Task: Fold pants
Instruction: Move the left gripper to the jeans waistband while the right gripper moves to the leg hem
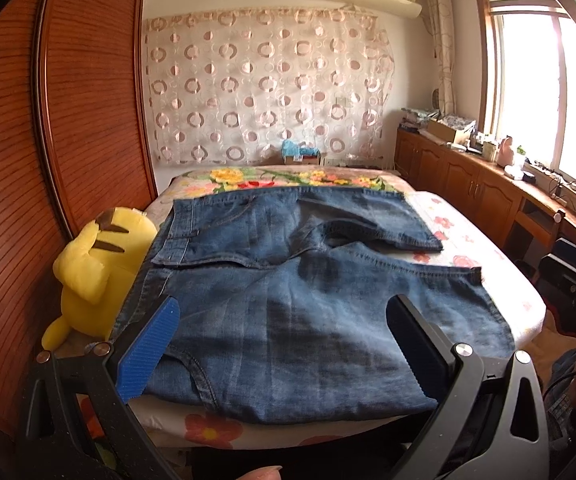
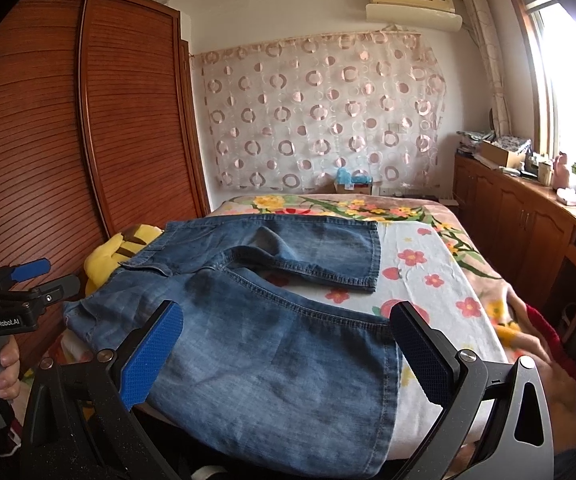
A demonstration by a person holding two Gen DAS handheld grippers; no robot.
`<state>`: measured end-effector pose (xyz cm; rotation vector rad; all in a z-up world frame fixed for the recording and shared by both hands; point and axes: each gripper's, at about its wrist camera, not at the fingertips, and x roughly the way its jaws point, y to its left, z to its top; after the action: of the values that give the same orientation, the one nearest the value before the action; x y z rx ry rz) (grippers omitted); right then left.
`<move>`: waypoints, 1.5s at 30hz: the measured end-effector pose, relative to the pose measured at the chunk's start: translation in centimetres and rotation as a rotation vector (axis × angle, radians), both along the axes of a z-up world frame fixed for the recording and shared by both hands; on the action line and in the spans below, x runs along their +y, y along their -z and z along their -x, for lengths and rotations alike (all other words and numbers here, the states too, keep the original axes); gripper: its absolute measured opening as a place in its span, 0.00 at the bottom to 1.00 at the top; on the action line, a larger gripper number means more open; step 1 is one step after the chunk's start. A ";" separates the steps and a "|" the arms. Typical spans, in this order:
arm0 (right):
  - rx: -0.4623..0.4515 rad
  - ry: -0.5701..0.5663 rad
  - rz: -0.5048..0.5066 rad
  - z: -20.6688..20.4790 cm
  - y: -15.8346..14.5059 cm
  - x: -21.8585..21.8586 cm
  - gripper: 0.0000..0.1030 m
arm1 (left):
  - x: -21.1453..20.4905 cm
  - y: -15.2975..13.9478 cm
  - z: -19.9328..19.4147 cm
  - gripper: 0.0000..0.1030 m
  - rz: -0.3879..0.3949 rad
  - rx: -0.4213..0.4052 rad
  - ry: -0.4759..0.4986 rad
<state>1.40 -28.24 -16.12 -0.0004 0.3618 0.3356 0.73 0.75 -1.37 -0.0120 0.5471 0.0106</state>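
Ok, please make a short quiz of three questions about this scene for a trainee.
1. True or false: the jeans lie spread on the bed.
2. Which toy sits at the left of the jeans? A) plush B) ball C) doll
3. Fill in: the left gripper and the right gripper are both ____.

Key: 1 true; 2 A; 3 open
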 end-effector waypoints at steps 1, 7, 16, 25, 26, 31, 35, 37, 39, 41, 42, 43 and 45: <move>0.003 0.002 0.006 -0.2 0.1 -0.1 1.00 | 0.2 0.3 -0.2 1.00 0.000 0.009 -0.003; 0.065 0.009 0.020 -2.1 1.4 -1.0 0.96 | 2.5 2.5 -1.3 1.00 0.014 0.055 -0.032; 0.119 -0.013 0.034 -3.2 1.6 -1.3 0.90 | 6.1 4.5 -1.9 1.00 0.014 0.100 -0.079; 0.185 0.002 0.078 -3.9 3.2 -1.9 0.90 | 11.0 6.3 -1.3 1.00 0.053 0.121 -0.133; 0.194 0.004 0.081 -3.9 3.3 -1.9 0.90 | 11.4 6.5 -1.3 1.00 0.062 0.126 -0.138; 0.227 0.012 0.101 -3.6 3.7 -2.1 0.90 | 13.9 8.0 -1.4 0.89 0.107 0.160 -0.170; 0.251 0.017 0.115 -3.6 3.6 -2.0 0.90 | 15.5 9.2 -1.0 0.66 0.143 0.182 -0.203; 0.259 0.018 0.119 -3.3 3.7 -2.1 0.90 | 16.1 10.0 -1.0 0.64 0.165 0.197 -0.220; 0.268 0.022 0.125 -3.1 3.8 -2.3 0.90 | 16.6 10.6 -1.0 0.63 0.168 0.213 -0.236; 0.278 0.026 0.131 -2.9 4.0 -2.5 0.90 | 16.8 11.2 -1.3 0.63 0.177 0.223 -0.240; 0.283 0.029 0.133 -2.8 3.9 -2.5 0.90 | 16.9 11.4 -1.4 0.63 0.182 0.224 -0.240; 0.287 0.031 0.134 -2.6 3.9 -2.6 0.90 | 17.0 11.4 -1.4 0.63 0.183 0.223 -0.239; 0.294 0.037 0.136 -2.4 4.0 -2.7 0.90 | 17.1 11.5 -1.6 0.56 0.188 0.220 -0.234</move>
<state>3.84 -30.98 -20.09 -0.0779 0.6750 0.2745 2.36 17.84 -12.82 -0.2607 0.7624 0.1907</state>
